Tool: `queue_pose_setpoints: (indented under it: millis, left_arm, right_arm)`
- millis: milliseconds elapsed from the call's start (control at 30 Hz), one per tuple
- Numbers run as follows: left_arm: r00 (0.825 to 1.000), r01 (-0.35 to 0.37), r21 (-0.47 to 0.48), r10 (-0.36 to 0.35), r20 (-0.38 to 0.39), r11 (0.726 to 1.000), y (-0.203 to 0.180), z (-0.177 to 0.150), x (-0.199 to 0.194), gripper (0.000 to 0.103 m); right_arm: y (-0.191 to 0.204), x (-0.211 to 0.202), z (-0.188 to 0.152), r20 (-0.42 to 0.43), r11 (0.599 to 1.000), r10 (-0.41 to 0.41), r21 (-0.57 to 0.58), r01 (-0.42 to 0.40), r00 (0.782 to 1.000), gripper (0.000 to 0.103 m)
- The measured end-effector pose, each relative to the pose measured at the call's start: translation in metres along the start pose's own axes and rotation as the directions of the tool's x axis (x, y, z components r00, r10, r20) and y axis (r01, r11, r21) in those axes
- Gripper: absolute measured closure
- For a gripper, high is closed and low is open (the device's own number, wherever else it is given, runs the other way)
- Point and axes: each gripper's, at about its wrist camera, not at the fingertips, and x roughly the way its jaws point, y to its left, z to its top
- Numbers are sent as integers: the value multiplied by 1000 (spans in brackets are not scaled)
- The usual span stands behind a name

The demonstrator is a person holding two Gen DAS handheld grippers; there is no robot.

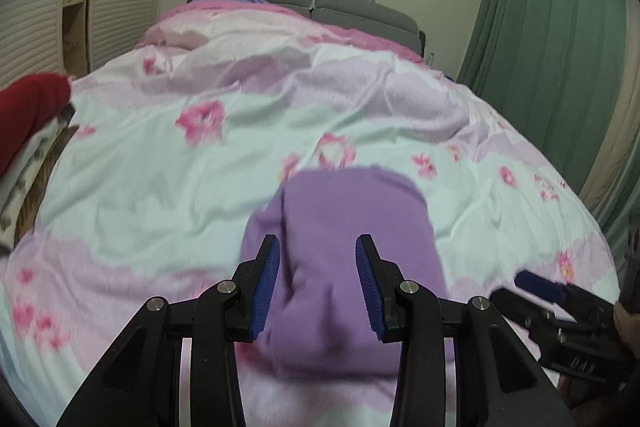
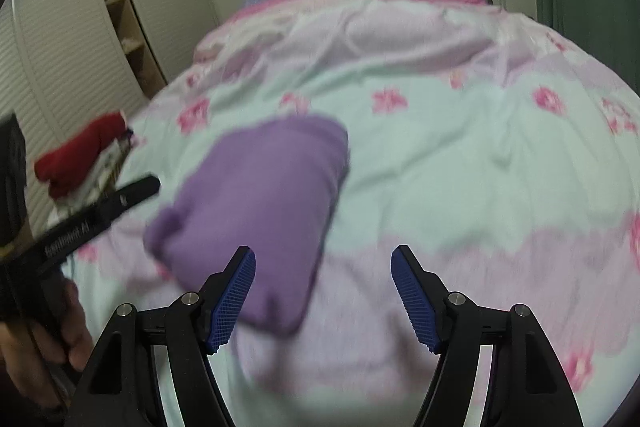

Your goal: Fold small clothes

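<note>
At the far left edge of the bed, a red garment (image 1: pixel 30 115) sits on top of a small stack of other clothes (image 1: pixel 24 179), well apart from the work area. Moving right, the left gripper (image 1: pixel 318 283) hangs over the near part of the floral duvet (image 1: pixel 160 187), its jaws spread wide and empty, the blue pads (image 1: pixel 266 291) flanking but not pinching the cloth beneath.

That cloth is the purple garment (image 1: pixel 344 247), lying on the duvet near the bed's foot, roughly at its middle. It is folded into a thick, soft-edged oblong packet of plain lilac knit, with a rounded fold bulging at its left near corner. Its long axis runs from near to far; in the right wrist view it slants slightly toward the far right.

Further right, the right gripper (image 2: pixel 323 295) is likewise released, jaws wide apart, holding nothing, with the garment just left of it.
</note>
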Motion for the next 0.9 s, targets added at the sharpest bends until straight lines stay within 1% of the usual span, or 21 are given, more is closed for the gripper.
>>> queue_pose_setpoints:
  millis: [67,133,167,233,300,367,400,467,533,567,667,767,833,900]
  left_arm:
    - [1000,20,16,-20,-5,1000,-4,10,11,64]
    - [998,50,20,-49,-45,999,-7,14,29,64]
    - [997,51,21,-50,-61,998,-7,14,36,64]
    - [994,49,17,-48,-95,999,-4,12,52,64]
    - [993,24,14,-22,-114,1000,2,8,63,64]
    - [990,-31,10,33,-139,999,10,2,74,64]
    - [987,-48,0,47,-153,999,16,0,80,64]
    - [985,-57,-26,52,-163,998,28,-6,87,63]
    - [986,-59,-17,55,-159,998,32,-11,91,63]
    - [986,-65,-6,63,-156,998,32,-12,93,62]
    - [986,-75,-4,74,-150,997,33,-15,97,62]
    - [990,-60,-54,53,-128,997,33,-12,84,63]
    - [993,-44,-68,36,-113,997,31,-8,69,62]
    - [995,-25,-76,17,-97,997,29,-7,52,57]
  right_arm:
    - [5,8,21,42,999,15,-39,-13,999,33]
    - [12,19,37,62,996,15,-89,-9,998,33]
    - [17,28,45,64,993,17,-119,-9,998,33]
    - [27,51,60,39,982,14,-189,-6,999,33]
    - [33,71,67,17,971,-10,-239,13,1000,33]
    - [36,96,72,-9,960,-51,-276,47,999,33]
    - [37,105,73,-20,957,-64,-286,56,998,33]
    - [37,127,73,-48,947,-112,-309,92,993,33]
    - [31,142,72,-64,944,-148,-308,121,987,33]
    - [27,147,71,-75,947,-152,-295,124,985,33]
    - [19,160,68,-102,956,-173,-257,142,980,28]
    - [16,152,69,-104,972,-149,-201,126,983,28]
    - [15,137,71,-84,979,-114,-177,98,990,28]
    - [11,122,72,-74,988,-77,-140,66,994,26]
